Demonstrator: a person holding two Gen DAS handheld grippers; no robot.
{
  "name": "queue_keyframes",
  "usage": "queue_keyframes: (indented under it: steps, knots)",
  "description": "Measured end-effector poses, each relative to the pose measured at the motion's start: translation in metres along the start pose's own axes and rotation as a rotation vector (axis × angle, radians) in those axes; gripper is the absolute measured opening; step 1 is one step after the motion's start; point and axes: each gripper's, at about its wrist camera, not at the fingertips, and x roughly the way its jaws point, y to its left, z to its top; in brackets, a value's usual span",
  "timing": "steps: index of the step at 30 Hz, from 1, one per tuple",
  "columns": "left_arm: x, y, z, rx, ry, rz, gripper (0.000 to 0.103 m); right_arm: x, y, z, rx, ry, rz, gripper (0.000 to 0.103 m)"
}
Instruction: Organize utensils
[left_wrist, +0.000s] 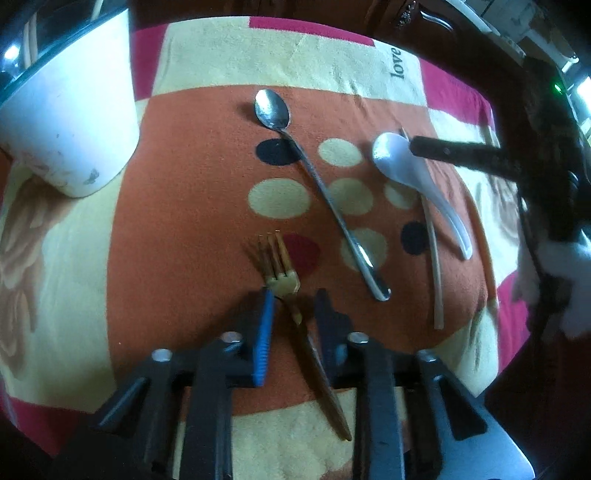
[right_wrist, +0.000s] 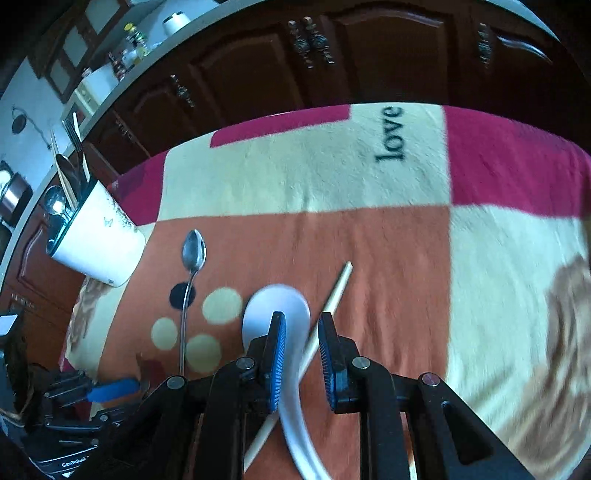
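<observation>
A brass fork (left_wrist: 279, 266) lies on the patterned blanket (left_wrist: 166, 221), tines pointing away. My left gripper (left_wrist: 293, 321) is low over it, open, its jaws either side of the fork's neck with a gap on both sides. A long metal spoon (left_wrist: 321, 192) lies to the right. Further right are a white ceramic spoon (left_wrist: 413, 173) and a pale chopstick (left_wrist: 434, 251). My right gripper (right_wrist: 301, 343) hovers over the white spoon (right_wrist: 291, 306) and chopstick (right_wrist: 338, 288), open, with both showing in the gap between its pads. One of its dark fingers (left_wrist: 461, 155) reaches over the spoon's bowl.
A white utensil holder (right_wrist: 99, 243) with several utensils in it stands at the blanket's far left corner, also seen in the left wrist view (left_wrist: 74, 122). Dark wooden cabinets (right_wrist: 332, 55) rise behind the table. The metal spoon (right_wrist: 192, 280) lies between holder and white spoon.
</observation>
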Motion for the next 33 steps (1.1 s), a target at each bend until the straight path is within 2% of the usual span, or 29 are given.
queue_keyframes:
  steps: [5, 7, 10, 17, 21, 33]
  knots:
    - [-0.002, 0.003, -0.001, 0.025, -0.008, -0.037, 0.006, 0.023, 0.003, 0.010, -0.054, 0.071, 0.050, 0.017]
    - [-0.005, 0.004, -0.002, 0.027, -0.019, -0.047, 0.004, 0.019, 0.004, 0.008, -0.059, 0.066, 0.072, 0.009]
    - [-0.012, 0.009, -0.002, 0.017, -0.040, -0.077, 0.001, 0.004, 0.007, 0.003, -0.061, 0.029, 0.093, 0.003]
    - [-0.034, 0.016, -0.003, -0.009, -0.099, -0.111, 0.000, -0.036, 0.015, -0.018, -0.033, -0.055, 0.114, 0.002]
    - [-0.049, 0.019, -0.003, -0.019, -0.131, -0.116, 0.000, -0.057, 0.021, -0.023, 0.004, -0.107, 0.156, 0.002]
    - [-0.115, 0.032, 0.001, -0.026, -0.285, -0.124, 0.000, -0.097, 0.074, -0.002, -0.030, -0.225, 0.226, 0.002]
